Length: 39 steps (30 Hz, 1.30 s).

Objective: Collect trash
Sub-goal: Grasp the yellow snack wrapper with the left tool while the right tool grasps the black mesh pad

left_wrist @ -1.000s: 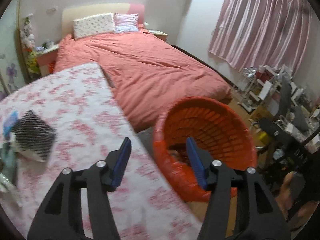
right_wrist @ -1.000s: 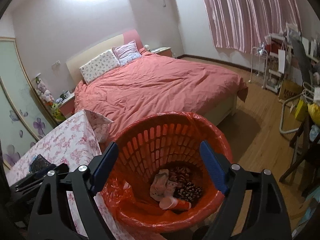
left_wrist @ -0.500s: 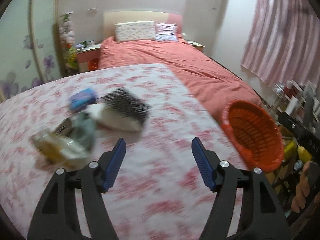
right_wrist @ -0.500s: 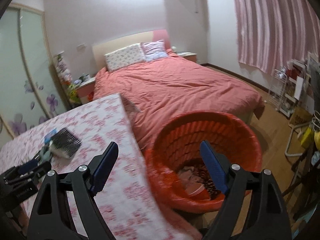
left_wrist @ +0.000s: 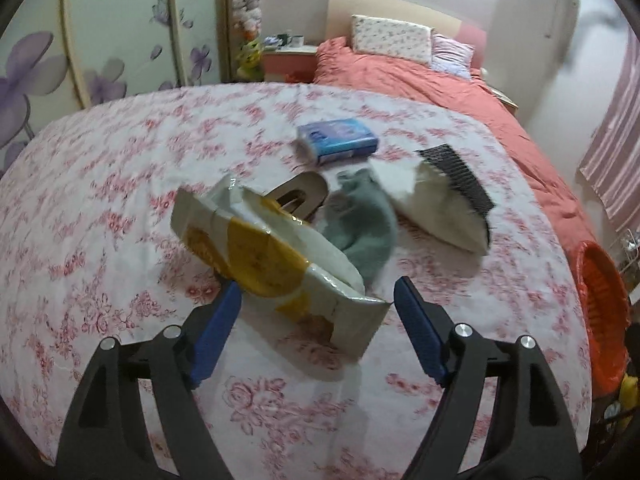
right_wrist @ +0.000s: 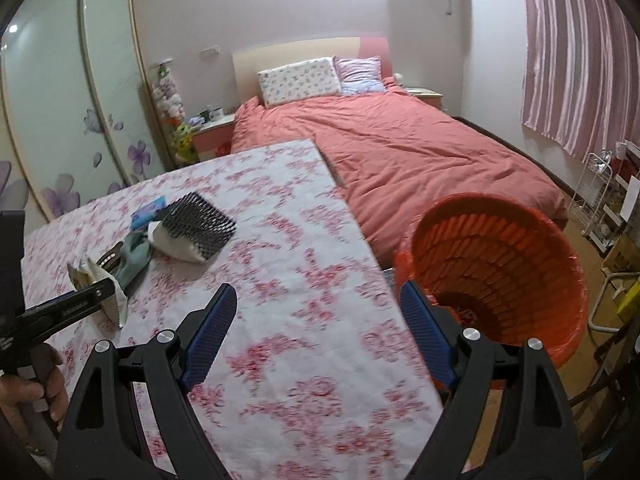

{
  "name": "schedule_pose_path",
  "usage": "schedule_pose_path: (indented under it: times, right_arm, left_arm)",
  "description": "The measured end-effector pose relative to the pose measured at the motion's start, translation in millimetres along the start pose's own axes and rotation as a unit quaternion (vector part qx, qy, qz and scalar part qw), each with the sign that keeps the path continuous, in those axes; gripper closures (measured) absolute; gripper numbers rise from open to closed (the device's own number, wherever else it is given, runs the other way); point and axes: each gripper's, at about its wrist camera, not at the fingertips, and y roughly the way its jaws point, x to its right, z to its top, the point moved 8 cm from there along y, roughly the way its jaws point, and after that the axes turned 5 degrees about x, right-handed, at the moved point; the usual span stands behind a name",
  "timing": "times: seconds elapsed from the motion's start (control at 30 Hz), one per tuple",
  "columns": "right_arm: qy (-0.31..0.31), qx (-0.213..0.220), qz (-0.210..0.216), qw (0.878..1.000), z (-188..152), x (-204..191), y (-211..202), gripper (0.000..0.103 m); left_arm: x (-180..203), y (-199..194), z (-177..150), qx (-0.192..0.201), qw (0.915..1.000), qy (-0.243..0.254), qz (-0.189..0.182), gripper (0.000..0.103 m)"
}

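Observation:
A pile of trash lies on the floral tablecloth [left_wrist: 100, 184]: a crumpled white and yellow wrapper [left_wrist: 264, 256], a grey-green cloth [left_wrist: 362, 220], a white bag with a black dotted face [left_wrist: 448, 196], a blue packet [left_wrist: 340, 138] and a brown cardboard piece [left_wrist: 300, 196]. My left gripper [left_wrist: 318, 300] is open, its blue pads on either side of the wrapper's near end. My right gripper [right_wrist: 318, 304] is open and empty over the table's right edge. The orange trash basket [right_wrist: 496, 268] stands on the floor right of the table, with trash at its bottom.
A bed with a salmon cover [right_wrist: 400, 148] lies beyond the table. A floral wardrobe door [right_wrist: 72, 112] is at the left, a pink curtain [right_wrist: 580, 60] at the right. A wire rack [right_wrist: 600, 196] and boxes stand by the far right wall.
My left gripper swung from over the basket to the left and down onto the trash pile, closing in on the wrapper. My right gripper turned left from above the basket toward the table.

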Motion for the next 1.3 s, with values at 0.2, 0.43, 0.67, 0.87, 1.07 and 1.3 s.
schedule_pose_path:
  times: [0.2,0.43,0.67,0.87,1.07,1.3]
  right_arm:
    - [-0.011,-0.012,0.008,1.000,-9,-16,8,0.020]
    - [-0.018,-0.024,0.017,0.999,-18,-34,16,0.020]
    - [-0.025,-0.032,0.019,0.999,-22,-45,21,0.020]
    - [-0.026,-0.039,0.017,0.999,-24,-46,27,0.020]
    - [-0.028,-0.048,0.019,0.998,-27,-52,34,0.020]
    - [-0.035,-0.056,0.023,0.998,-30,-64,42,0.020]
  left_arm:
    - [-29,-3,-10,-0.001,1.0000,-0.003,0.008,0.026]
    - [-67,-11,-8,0.012,0.9997,-0.023,-0.003,0.026]
    - [-64,7,7,0.007,0.9995,-0.028,-0.009,0.032]
    - [-74,22,3,-0.013,0.9991,-0.040,-0.007,0.049]
    - [-90,18,-3,-0.010,0.9992,-0.037,-0.008,0.067]
    - [-122,21,1,-0.004,0.9983,-0.055,0.017,0.064]
